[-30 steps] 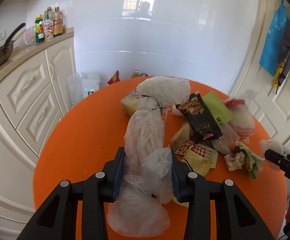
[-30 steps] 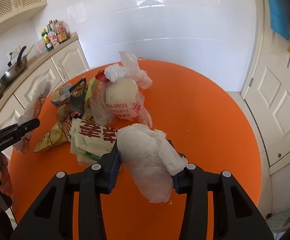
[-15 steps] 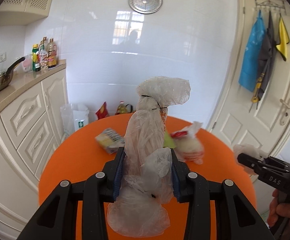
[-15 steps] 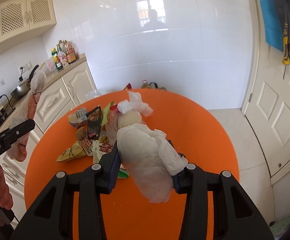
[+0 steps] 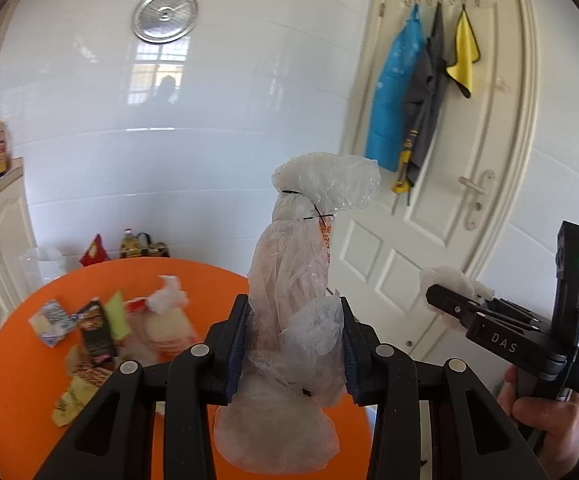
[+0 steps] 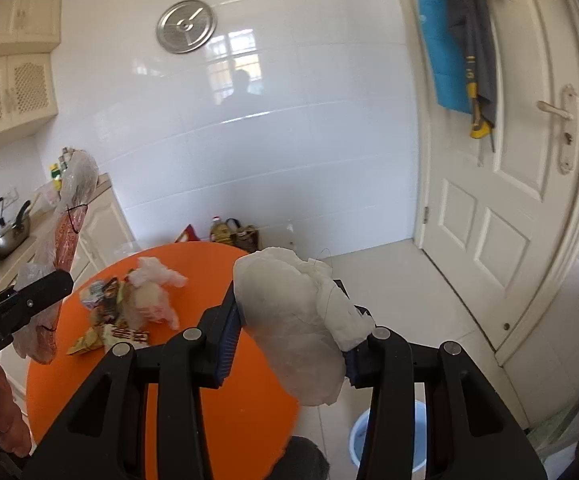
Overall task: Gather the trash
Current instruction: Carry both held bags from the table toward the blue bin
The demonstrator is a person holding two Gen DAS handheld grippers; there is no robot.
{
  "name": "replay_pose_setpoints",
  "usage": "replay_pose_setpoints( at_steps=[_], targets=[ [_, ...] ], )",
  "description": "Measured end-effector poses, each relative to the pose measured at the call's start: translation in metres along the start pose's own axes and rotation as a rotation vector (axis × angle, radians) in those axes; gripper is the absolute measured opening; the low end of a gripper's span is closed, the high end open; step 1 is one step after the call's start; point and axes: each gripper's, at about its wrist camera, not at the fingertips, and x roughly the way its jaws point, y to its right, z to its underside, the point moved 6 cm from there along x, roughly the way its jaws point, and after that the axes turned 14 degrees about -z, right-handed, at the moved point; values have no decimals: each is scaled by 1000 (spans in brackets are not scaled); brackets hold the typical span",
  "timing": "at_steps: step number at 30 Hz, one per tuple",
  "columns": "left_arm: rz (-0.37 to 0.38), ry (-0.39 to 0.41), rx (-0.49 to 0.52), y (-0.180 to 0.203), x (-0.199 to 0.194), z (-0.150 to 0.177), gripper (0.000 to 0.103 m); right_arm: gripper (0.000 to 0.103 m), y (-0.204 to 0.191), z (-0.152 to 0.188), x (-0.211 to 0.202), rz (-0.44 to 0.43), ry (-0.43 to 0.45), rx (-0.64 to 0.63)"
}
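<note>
Translucent plastic: tied bag, tall, knotted with black thread near its top, pinched upright between the jaws of the left gripper, well above the orange table.

White crumpled plastic: wad, pinched between the jaws of the right gripper, carried past the table edge over tiled floor.

Receptacle: light blue bin, on the floor at 5 o'clock of the right wrist view, partly hidden by the gripper body.

Remaining litter: wrappers and a tied white bag, on the table at 9 o'clock of the left wrist view; blurred.

Step in hand, judged: carrying both loads to the bin. Advice: bring each gripper directly over the bin mouth before spreading the jaws; lower first, since light plastic drifts; release the tall bag bottom-first so it does not catch the rim.

Pose: left gripper roughly level, facing the door. Right gripper slightly nose-down, at 3 o'clock of the left view, a hand gripping its handle.
</note>
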Motion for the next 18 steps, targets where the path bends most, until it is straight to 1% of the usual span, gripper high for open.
replay_pose_setpoints(
  at_steps=[2,5,7,9,10,12,15,16,17,18],
  targets=[
    [55,-30,32,37,11,8,36,42,33,3,-15,54,7,36],
    [136,-109,71,89,34,27,36,42,86,16,-33,134,1,101],
    [158,-164,109,122,52,45,36,42,123,33,-39,184,-23,155],
    [173,-230,134,143,73,66,36,42,158,55,-39,213,-52,224],
    [186,-276,140,154,83,79,36,42,175,67,-38,224,-68,258],
    [199,-354,154,171,100,106,36,42,204,92,-30,242,-107,320],
    [187,-449,192,181,128,140,36,42,243,134,-13,248,-170,414],
    [183,-482,202,183,136,153,36,42,251,145,-8,248,-190,436],
    [176,-516,209,176,152,160,37,42,260,157,-1,249,-210,458],
    [169,-547,216,176,159,168,37,42,267,169,6,245,-228,480]
  ],
)
